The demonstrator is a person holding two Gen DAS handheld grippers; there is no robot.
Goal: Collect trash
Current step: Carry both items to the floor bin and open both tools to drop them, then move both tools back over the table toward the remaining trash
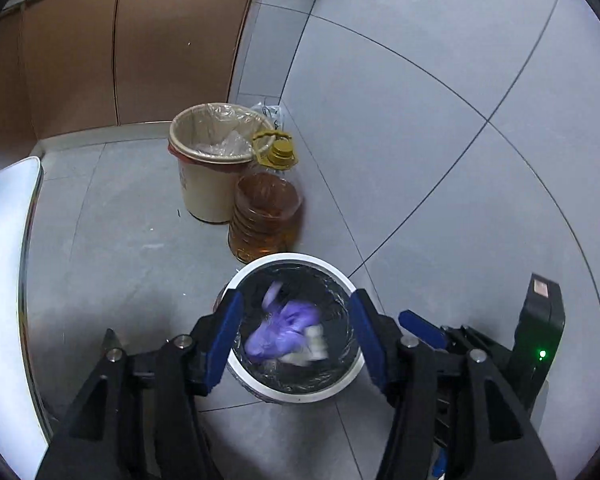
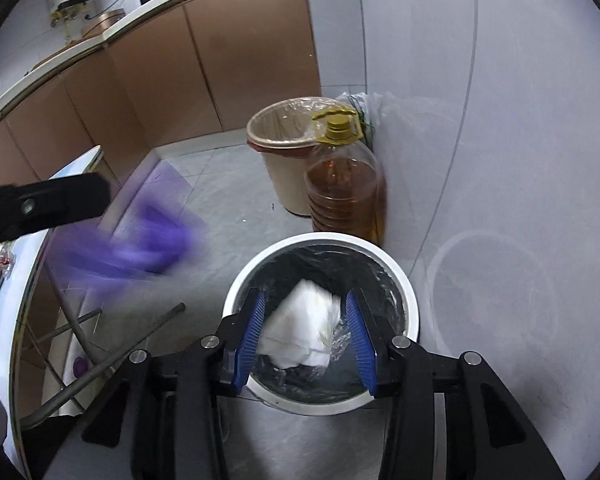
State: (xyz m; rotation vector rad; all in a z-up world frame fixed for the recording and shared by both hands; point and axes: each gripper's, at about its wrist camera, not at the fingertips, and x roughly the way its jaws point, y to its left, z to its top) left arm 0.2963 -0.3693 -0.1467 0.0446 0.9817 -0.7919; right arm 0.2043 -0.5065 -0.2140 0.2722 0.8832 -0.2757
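- Left wrist view: bin, white rim, black liner, stands on the floor directly under both grippers.
- Oil bottle touches the bin's far side; beige pail stands behind it.
- Left gripper: jaws wide apart, holding nothing; purple trash, blurred, lies between and below them, seemingly dropping into the bin.
- Right gripper: jaws wide apart, nothing gripped; white tissue sits below in the bin.
- Judgement: both pieces are over the bin's mouth; neither gripper is nearer further trash.

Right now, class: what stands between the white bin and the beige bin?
The oil bottle stands between white bin and beige bin, in both wrist views.
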